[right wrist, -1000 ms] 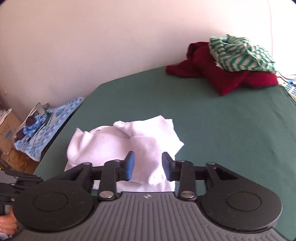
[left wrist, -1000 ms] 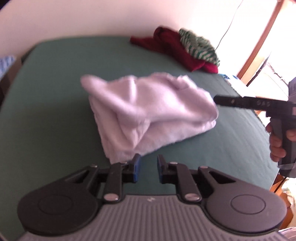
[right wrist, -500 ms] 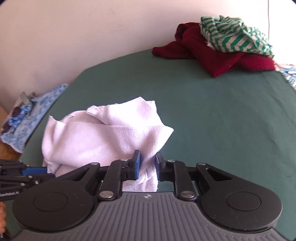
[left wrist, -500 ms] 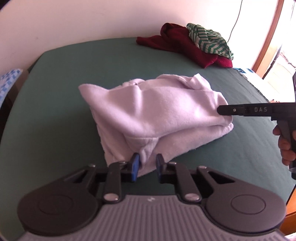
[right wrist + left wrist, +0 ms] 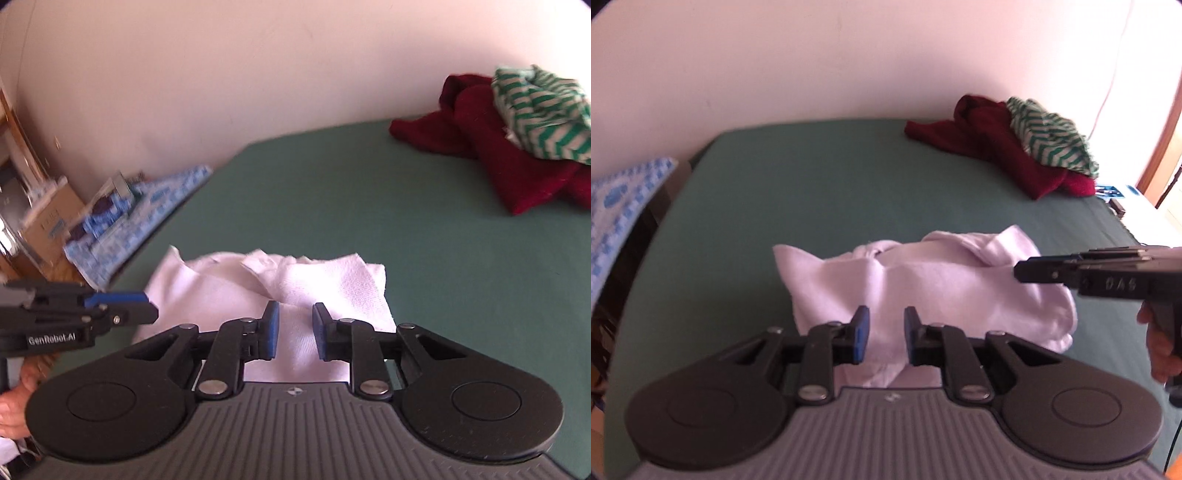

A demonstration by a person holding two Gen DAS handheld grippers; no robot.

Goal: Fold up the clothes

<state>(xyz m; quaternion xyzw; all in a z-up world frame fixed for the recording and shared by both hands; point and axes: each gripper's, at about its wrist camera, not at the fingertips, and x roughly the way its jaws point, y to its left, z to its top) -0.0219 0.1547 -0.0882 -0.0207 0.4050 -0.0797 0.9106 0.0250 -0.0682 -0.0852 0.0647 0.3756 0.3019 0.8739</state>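
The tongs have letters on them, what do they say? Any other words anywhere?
"GenRobot.AI": side of the left tongs, seen from the right wrist.
"DAS": side of the right tongs, seen from the left wrist.
Cardboard box: its print is too blurred to read.

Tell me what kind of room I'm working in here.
Most likely a bedroom in a home. The work surface looks like a bed with a green sheet pushed against a plain wall, loose clothes such as a red garment lie on it, and a cardboard box sits beside it.
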